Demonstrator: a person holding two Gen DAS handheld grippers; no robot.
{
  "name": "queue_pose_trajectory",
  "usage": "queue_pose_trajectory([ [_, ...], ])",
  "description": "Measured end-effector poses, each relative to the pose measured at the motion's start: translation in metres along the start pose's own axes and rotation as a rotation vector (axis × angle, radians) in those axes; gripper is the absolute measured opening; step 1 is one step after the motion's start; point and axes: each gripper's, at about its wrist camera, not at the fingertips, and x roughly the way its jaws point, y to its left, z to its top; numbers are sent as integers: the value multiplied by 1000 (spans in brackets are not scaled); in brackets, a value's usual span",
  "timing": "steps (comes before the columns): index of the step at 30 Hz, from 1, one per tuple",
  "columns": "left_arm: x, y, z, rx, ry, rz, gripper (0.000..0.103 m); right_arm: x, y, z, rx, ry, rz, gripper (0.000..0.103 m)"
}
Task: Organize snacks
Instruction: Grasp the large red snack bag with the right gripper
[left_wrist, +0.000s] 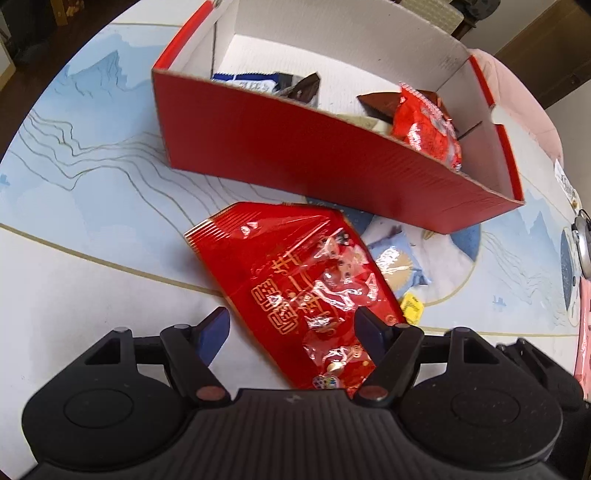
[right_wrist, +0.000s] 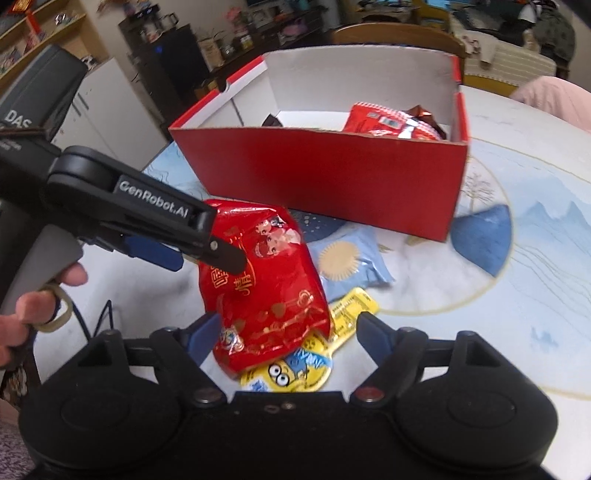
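A large red snack bag (left_wrist: 295, 273) (right_wrist: 266, 280) lies on the table in front of a red cardboard box (left_wrist: 295, 155) (right_wrist: 325, 177). My left gripper (left_wrist: 291, 326) (right_wrist: 203, 258) is open and points steeply down over the bag's near end. One of its fingers is over the bag and the other is beside the bag's edge. My right gripper (right_wrist: 290, 328) is open around the bag's other end, and its right finger is clear of the bag. A yellow cartoon packet (right_wrist: 295, 373) (left_wrist: 412, 308) and a light blue packet (right_wrist: 347, 262) (left_wrist: 395, 266) lie partly under the bag.
The box holds a red packet (left_wrist: 424, 122) (right_wrist: 391, 123), brown wrappers (left_wrist: 303, 88) and a blue-white packet (left_wrist: 251, 79). The tablecloth (right_wrist: 517, 295) has a blue landscape print. A person's hand (right_wrist: 37, 306) holds the left gripper's handle. A chair (right_wrist: 399, 35) stands behind the box.
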Motion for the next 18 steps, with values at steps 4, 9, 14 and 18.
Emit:
queue_pose_trajectory([
  [4, 4, 7, 0, -21, 11, -2, 74, 14, -6, 8, -4, 30, 14, 71],
  [9, 2, 21, -1, -46, 13, 0, 74, 24, -15, 16, 7, 65, 65, 63],
  [14, 5, 35, -3, -75, 29, -6, 74, 32, -26, 24, 25, 100, 83, 63],
  [18, 7, 36, -5, -54, 37, -21, 74, 38, -36, 28, 73, 131, 142, 63],
])
